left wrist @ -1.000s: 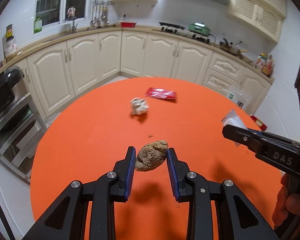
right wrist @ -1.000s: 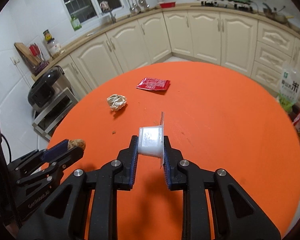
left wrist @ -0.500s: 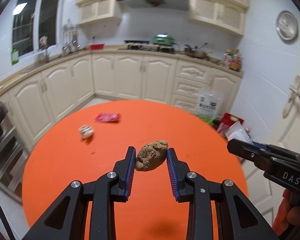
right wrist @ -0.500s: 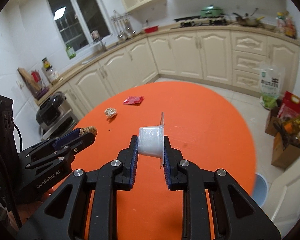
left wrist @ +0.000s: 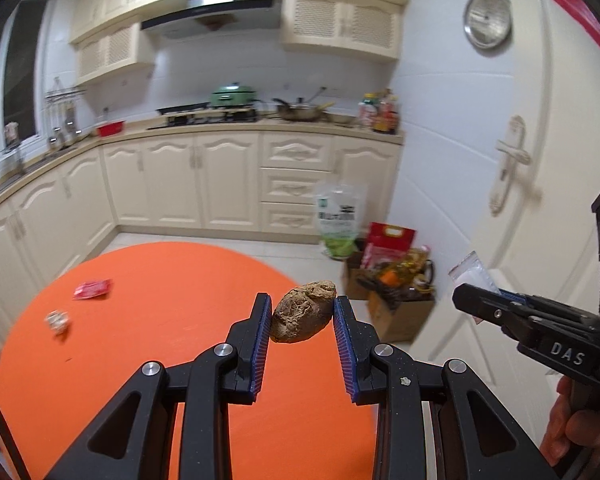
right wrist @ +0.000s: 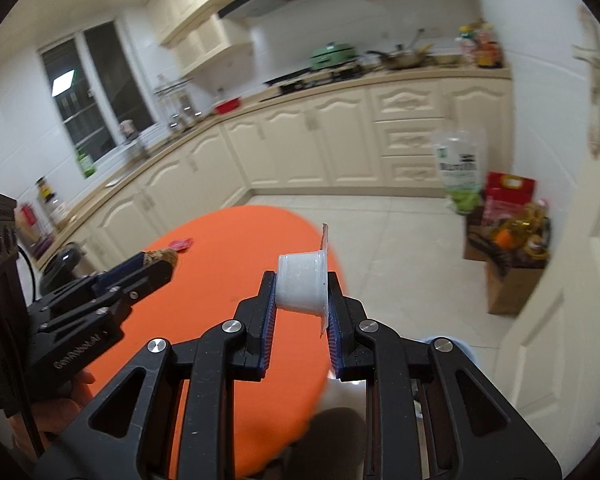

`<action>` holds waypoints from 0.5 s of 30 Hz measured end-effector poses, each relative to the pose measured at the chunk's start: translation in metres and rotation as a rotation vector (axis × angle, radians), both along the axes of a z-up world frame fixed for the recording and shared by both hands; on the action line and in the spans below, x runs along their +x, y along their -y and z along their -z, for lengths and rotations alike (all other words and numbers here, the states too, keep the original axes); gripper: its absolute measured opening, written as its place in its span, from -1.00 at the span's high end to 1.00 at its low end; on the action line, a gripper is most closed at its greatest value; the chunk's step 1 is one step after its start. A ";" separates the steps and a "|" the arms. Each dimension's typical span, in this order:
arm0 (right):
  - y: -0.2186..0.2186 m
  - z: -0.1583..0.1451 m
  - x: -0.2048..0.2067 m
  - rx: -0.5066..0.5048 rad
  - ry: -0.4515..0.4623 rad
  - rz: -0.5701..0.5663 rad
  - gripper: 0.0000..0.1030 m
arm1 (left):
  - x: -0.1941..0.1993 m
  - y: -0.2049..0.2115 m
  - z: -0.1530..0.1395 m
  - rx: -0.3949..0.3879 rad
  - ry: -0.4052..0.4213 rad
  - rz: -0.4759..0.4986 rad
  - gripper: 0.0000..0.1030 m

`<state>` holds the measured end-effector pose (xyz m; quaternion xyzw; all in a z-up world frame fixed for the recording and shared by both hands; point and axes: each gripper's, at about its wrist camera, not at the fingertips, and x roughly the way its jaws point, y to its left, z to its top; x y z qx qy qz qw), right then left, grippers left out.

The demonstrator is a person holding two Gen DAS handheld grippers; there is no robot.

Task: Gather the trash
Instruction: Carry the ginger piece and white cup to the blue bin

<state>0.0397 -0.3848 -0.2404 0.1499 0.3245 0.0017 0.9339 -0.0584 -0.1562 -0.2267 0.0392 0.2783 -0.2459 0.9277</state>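
Note:
My left gripper [left wrist: 301,314] is shut on a brown crumpled lump [left wrist: 303,316] and holds it above the right edge of the round orange table [left wrist: 140,340]. My right gripper [right wrist: 301,292] is shut on a small white plastic cup [right wrist: 302,286] with a peeled lid, past the table's [right wrist: 220,288] edge and over the floor. A red wrapper [left wrist: 93,289] and a crumpled paper ball [left wrist: 58,321] lie on the far left of the table. Each gripper shows in the other's view: the right gripper [left wrist: 480,302] and the left gripper [right wrist: 156,266].
Cardboard boxes of groceries [left wrist: 396,284] and a green-and-white bag [left wrist: 338,220] stand on the tiled floor by a white door [left wrist: 512,168]. Cream cabinets [left wrist: 220,184] line the back. A bluish round container [right wrist: 462,346] peeks out low behind my right gripper.
Both views have swung right, away from the table's middle and toward the door and boxes. The wrapper and paper ball have slid left. Both grips are unchanged.

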 end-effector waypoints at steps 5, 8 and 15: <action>0.051 0.015 -0.003 -0.001 -0.046 0.096 0.59 | 0.037 0.028 0.003 0.001 -0.044 0.075 0.47; 0.079 0.033 0.000 0.012 -0.090 0.140 0.59 | 0.059 0.053 0.013 0.019 -0.086 0.124 0.47; 0.140 0.094 0.013 0.083 -0.208 0.211 0.59 | 0.127 0.128 0.048 0.097 -0.218 0.208 0.47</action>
